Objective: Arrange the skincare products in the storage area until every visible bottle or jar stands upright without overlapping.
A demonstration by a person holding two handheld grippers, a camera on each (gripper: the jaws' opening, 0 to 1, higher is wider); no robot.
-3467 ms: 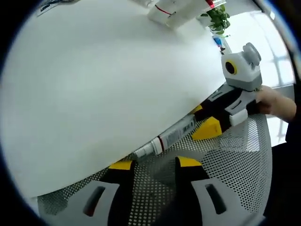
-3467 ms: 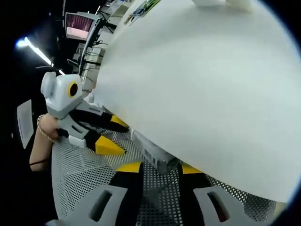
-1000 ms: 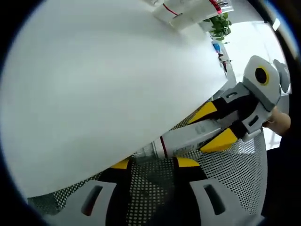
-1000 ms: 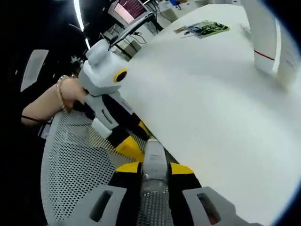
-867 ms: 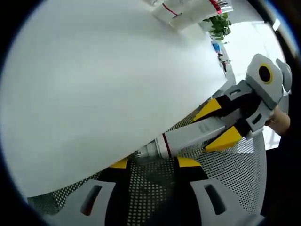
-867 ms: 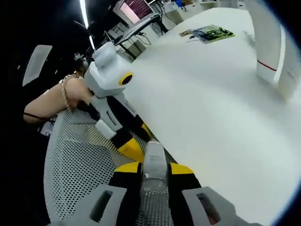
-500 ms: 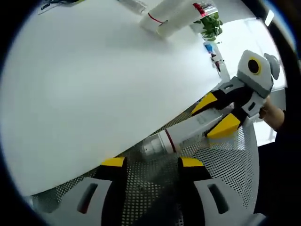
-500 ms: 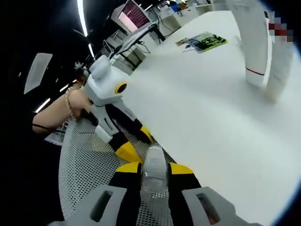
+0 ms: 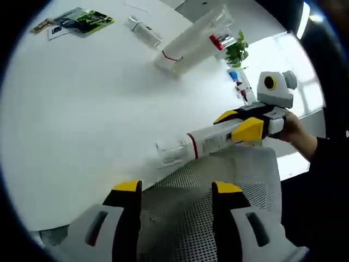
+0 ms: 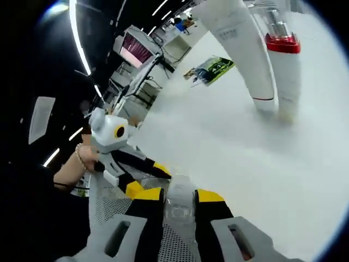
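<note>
White tube (image 9: 204, 143) with a clear cap is sitting clamped in your right gripper (image 9: 240, 124), held level over the table (image 9: 82, 109) edge beside the mesh tray (image 9: 185, 218). Your left gripper (image 9: 172, 188) is standing wide, gripping nothing. Two more tubes (image 10: 256, 49) are standing upright together farther across the table.

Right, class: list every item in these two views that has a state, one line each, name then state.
Right gripper: shut on the clear-capped tube.
Left gripper: open, holding nothing.
Clear-capped tube: capped, held lying roughly level above the table edge.
Two tall white bottles: upright on the white table, standing close together.
Small tube: lying flat on the table.
Green leaflet: lying flat.
</note>
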